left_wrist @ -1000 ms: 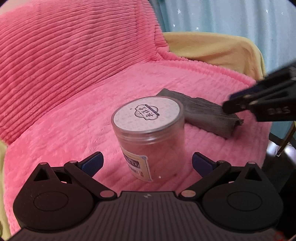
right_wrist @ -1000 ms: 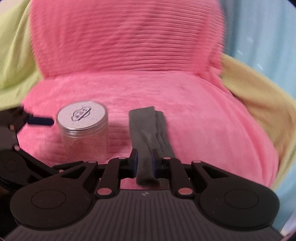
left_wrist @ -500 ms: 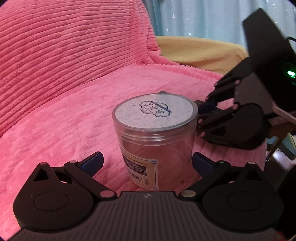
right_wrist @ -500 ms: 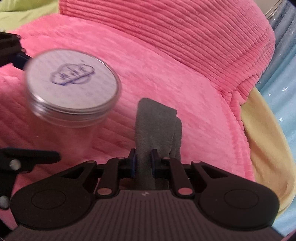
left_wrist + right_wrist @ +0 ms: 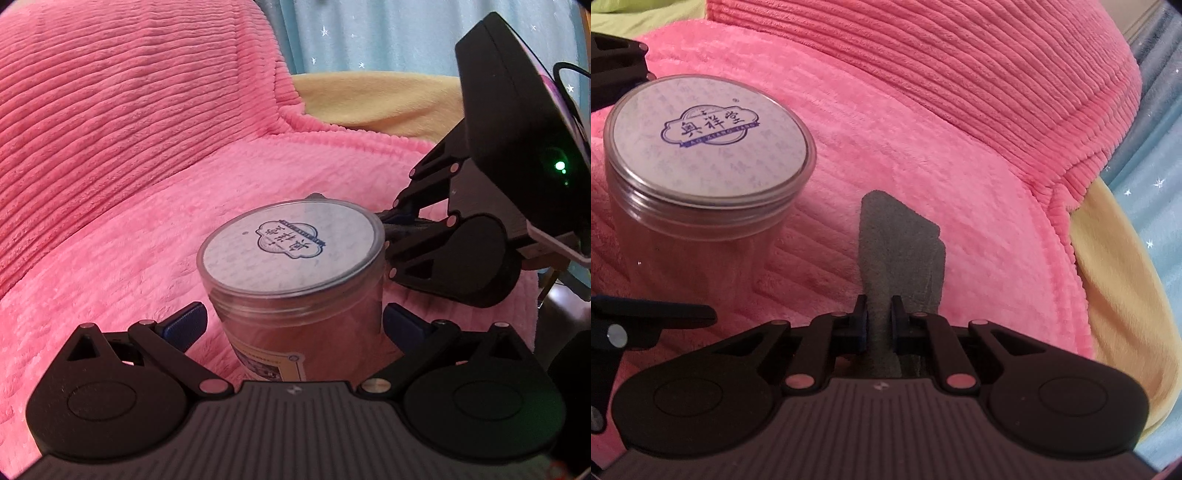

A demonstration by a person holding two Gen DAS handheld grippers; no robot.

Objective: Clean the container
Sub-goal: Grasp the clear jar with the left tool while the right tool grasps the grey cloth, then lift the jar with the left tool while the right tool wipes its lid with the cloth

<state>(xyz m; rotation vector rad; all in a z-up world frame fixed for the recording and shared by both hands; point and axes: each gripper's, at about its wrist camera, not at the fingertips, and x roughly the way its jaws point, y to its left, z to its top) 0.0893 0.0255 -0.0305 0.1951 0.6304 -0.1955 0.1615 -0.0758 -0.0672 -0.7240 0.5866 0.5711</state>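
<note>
Two claws here: our left claw [image 5: 293, 326] is spread wide around the clear container [image 5: 295, 280], which stands upright on the pink blanket [image 5: 129, 184], while our right claw [image 5: 880, 325] pinches a grey cloth [image 5: 897, 243] just beside it.

Container [image 5: 701, 192], clear plastic jar, upper left of the right wrist frame: white lid sticker [image 5: 710, 134] bears a blue cloud-shaped emblem with three Chinese characters, reading 奥祥堂, above a band of small Latin capitals, apparently "AO XIANG TANG". Same emblem appears inverted at centre of the left wrist frame. Side label [image 5: 275, 365], lower centre there: print too small to read.
</note>
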